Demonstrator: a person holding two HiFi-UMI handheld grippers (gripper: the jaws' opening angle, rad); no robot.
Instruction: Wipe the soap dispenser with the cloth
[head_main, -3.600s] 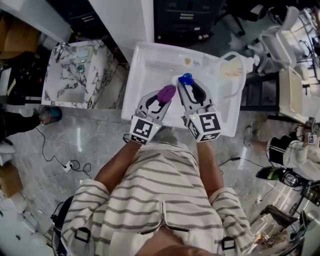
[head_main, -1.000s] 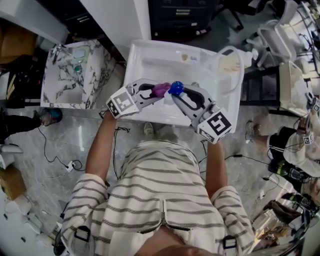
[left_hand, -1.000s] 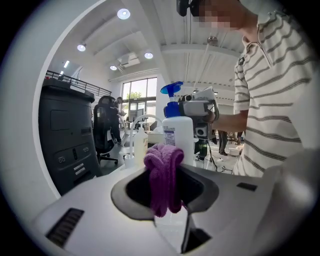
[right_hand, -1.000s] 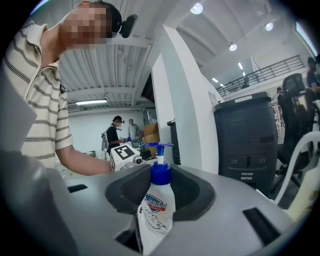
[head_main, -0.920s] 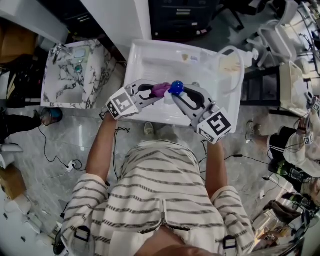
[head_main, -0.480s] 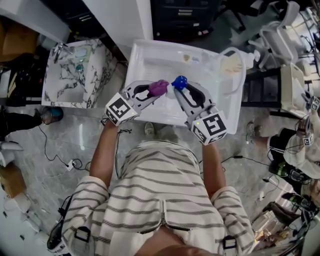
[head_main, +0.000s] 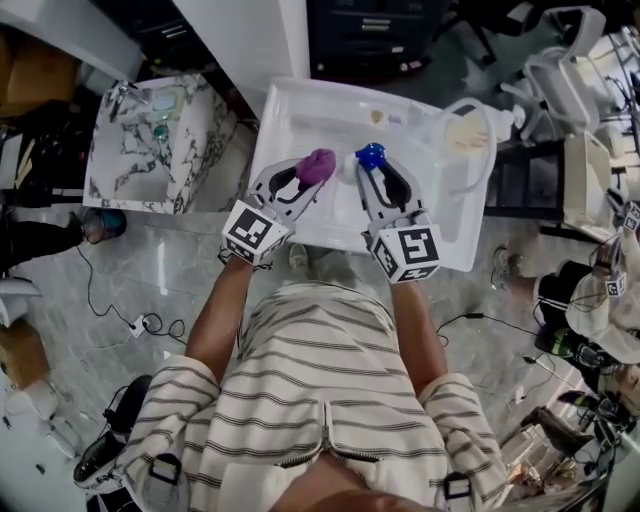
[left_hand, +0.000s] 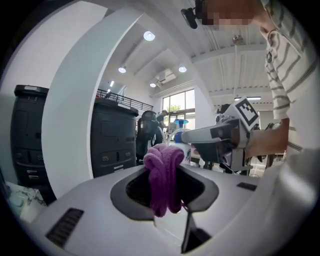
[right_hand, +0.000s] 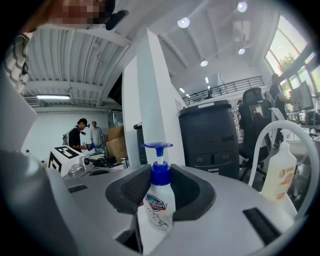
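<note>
Left tongs (head_main: 305, 180) pinch a bunched purple cloth (head_main: 319, 163) tight. Right tongs (head_main: 378, 178) squeeze a white plastic soap dispenser with a blue pump (right_hand: 160, 202), standing up tall. Both hang over the white plastic tub (head_main: 300, 110). Above the tub, the cloth sits just left of the dispenser, so I think it must slide right.

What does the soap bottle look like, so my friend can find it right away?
Look at the big white table in front of the person in the striped shirt. Over it, the right tongs grip a white soap dispenser. It alone has a bright blue pump top; the pale bottle nearby has none.
</note>
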